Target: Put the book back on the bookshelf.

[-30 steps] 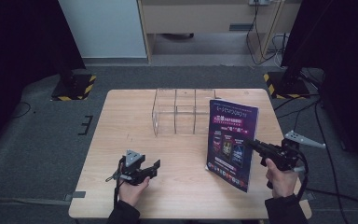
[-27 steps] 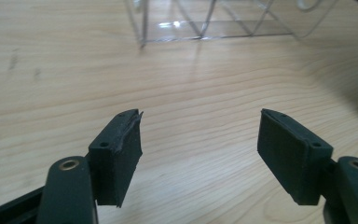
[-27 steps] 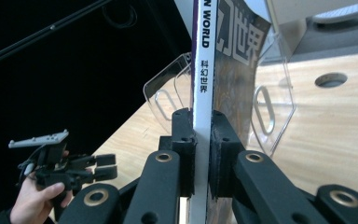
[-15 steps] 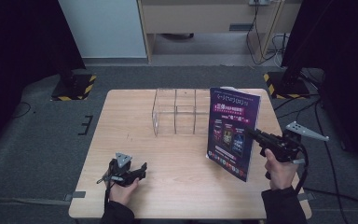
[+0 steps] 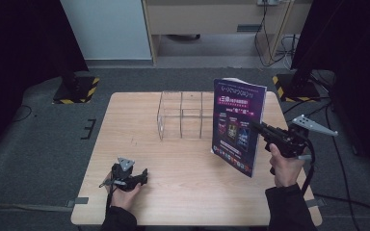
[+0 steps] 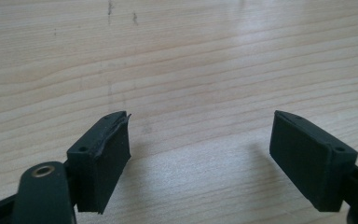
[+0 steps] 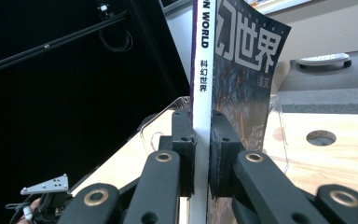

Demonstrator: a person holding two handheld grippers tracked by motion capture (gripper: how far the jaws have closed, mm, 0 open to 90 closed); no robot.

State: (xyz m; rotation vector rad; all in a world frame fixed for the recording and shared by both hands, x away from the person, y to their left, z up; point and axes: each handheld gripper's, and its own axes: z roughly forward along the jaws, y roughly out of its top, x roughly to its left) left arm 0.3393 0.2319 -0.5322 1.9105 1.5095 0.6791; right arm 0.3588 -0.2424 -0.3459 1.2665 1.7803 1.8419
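A magazine [image 5: 236, 122] with a dark purple cover stands upright above the right side of the wooden table [image 5: 139, 120], lifted off its surface. My right gripper [image 5: 257, 127] is shut on its edge; in the right gripper view the pads [image 7: 183, 140] press both sides of the white spine [image 7: 202, 70]. A clear acrylic rack [image 5: 182, 115] stands just left of the magazine. My left gripper [image 5: 143, 175] rests low near the table's front left. Its jaws have just been opening, and in the left gripper view the left gripper [image 6: 200, 140] is open over bare wood, with nothing between the pads.
Two black stands with yellow-striped bases sit on the floor at the back left [image 5: 74, 89] and the back right [image 5: 289, 86]. A round hole [image 7: 320, 137] is cut in the tabletop near the rack. The left gripper's grey plate [image 7: 45, 184] shows far off.
The right gripper has lifted the magazine up off the table. The left hand has drawn back to the left and sunk toward the tabletop.
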